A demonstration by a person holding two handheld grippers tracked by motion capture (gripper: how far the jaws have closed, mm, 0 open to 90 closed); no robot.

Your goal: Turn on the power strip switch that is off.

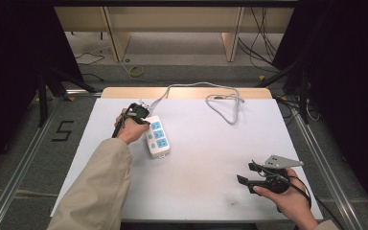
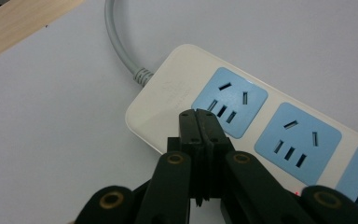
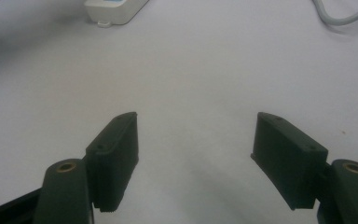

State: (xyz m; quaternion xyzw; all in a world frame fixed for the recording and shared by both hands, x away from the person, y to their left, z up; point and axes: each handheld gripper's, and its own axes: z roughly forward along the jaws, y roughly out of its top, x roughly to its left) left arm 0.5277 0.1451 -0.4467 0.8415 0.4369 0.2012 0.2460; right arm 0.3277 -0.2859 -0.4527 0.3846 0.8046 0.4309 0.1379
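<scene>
L gripper [image 2: 199,114], jaws together, tips at power strip's [image 2: 279,126] cable end, centre-left of high view. R gripper [image 3: 196,135], jaws apart, over bare surface [image 3: 200,65] lower right.

The power strip [image 2: 177,91] is showing smooth, faintly glossy cream plastic with matt blue socket faces, and its grey cable [image 2: 116,44] is looking rubbery. The left gripper [image 2: 198,122] is showing matt black plastic. The table [image 1: 211,158] is wearing a matt white sheet over pale wood.
</scene>
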